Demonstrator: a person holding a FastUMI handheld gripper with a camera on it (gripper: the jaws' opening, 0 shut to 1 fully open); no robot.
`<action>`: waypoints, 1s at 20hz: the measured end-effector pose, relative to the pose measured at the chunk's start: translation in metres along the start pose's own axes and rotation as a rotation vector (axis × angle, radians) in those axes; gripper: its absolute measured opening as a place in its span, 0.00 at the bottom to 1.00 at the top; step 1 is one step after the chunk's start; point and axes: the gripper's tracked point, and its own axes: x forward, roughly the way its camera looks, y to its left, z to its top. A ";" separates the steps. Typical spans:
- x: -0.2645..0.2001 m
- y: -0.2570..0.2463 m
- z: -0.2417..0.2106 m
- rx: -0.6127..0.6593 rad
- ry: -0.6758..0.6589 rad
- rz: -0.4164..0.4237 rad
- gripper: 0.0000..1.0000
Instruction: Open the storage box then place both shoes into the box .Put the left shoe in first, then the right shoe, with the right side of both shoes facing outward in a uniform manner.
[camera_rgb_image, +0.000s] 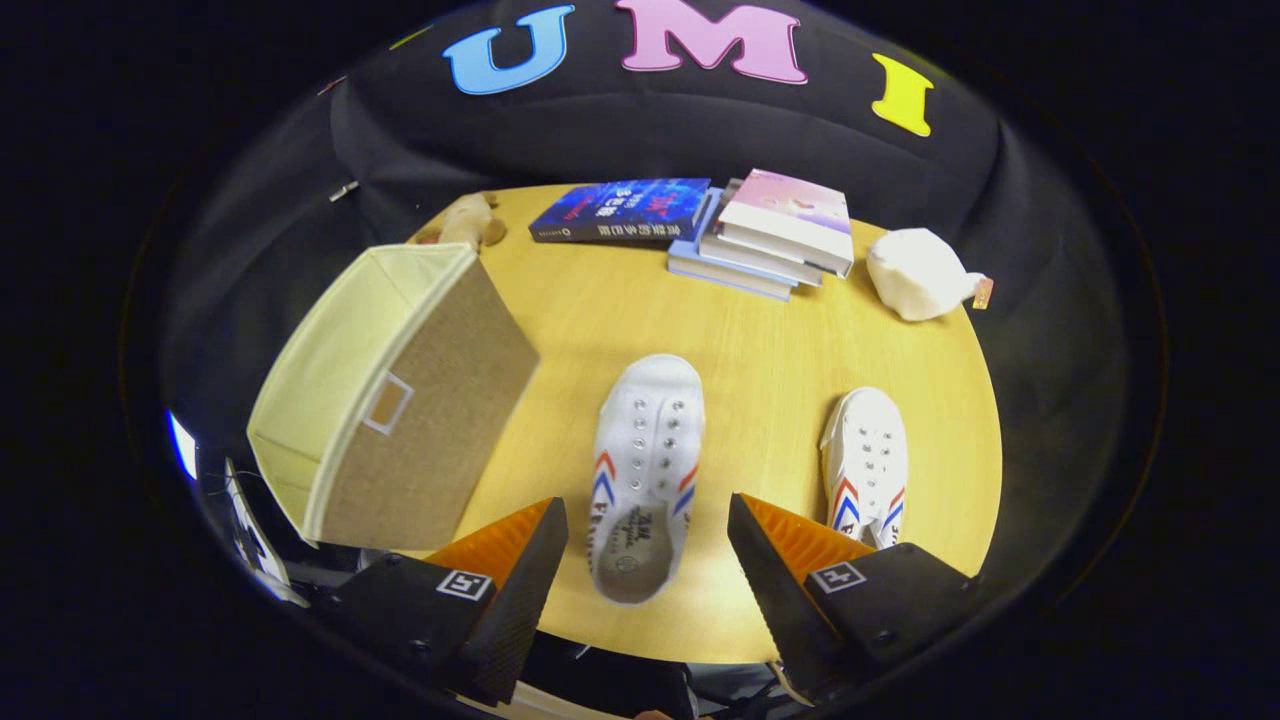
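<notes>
I see the round wooden worktop (760, 350) under everything. The storage box (400, 400) sits ahead of my gripper (647, 560) and off to the left; it is open on top and lying tilted. A stack of books (770, 235) and one blue book (620, 210) lie far beyond the fingers. One white shoe (645, 450) lies between my wide-open fingers, its heel closest to me. The other shoe (868, 465) lies just right of the right finger. My gripper holds nothing.
</notes>
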 end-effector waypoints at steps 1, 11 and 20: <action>0.006 -0.007 -0.006 -0.004 0.017 -0.012 0.99; 0.064 -0.032 -0.027 -0.018 0.097 -0.019 0.98; 0.081 -0.002 -0.025 0.021 0.156 0.154 0.43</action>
